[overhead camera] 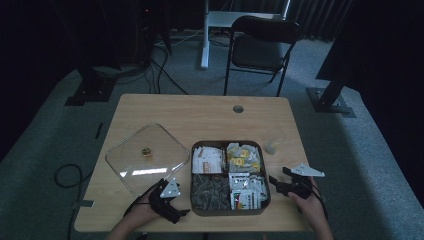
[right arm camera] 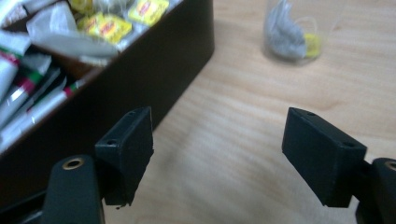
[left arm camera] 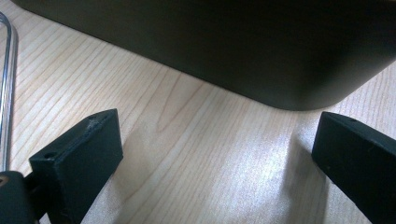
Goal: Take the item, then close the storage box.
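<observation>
Your left gripper [overhead camera: 172,200] and right gripper [overhead camera: 285,184] flank the dark tea box [overhead camera: 230,210], jaws spread and empty. The clear lid [overhead camera: 125,150] lies beside your left gripper, so that hand is nearer it.

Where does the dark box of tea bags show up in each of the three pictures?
High view: the box sits at the table's near edge, between the two grippers.
Left gripper view: its dark outer wall spans the top, beyond the open jaws.
Right gripper view: its corner and packets fill the upper left.
Shared landmark: the wooden table under the box.
</observation>
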Demonstrator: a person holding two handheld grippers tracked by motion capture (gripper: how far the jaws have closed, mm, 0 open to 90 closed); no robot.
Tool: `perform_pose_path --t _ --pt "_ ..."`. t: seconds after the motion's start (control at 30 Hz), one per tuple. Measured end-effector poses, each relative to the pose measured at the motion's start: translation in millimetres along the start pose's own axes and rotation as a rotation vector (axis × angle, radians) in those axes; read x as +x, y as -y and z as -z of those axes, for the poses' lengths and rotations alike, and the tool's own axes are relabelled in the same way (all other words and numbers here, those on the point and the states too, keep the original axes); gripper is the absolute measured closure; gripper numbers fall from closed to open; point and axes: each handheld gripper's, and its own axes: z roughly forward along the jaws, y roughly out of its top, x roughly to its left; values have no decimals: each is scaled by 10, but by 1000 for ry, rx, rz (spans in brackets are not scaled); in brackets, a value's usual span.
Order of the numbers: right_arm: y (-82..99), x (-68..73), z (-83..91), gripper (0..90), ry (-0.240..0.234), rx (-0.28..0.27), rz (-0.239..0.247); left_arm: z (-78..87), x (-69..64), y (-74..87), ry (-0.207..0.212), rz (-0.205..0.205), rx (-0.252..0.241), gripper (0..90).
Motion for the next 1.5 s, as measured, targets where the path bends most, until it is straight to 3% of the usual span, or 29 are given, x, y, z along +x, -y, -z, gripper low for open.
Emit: perform_pose_path --t 0.43,0.63,0.9,1.5 --pt "34 100 -40 228 33 115 95 0 -2 0 0 -1 0 19" --pt "34 131 -72 215 34 154 113 0 -2 0 0 -1 0 19" --pt "32 136 -83 148 14 171 118 0 -3 0 0 -2 0 19" --pt "30 147 -88 131 21 177 113 12 4 9 2 -1 2 19"
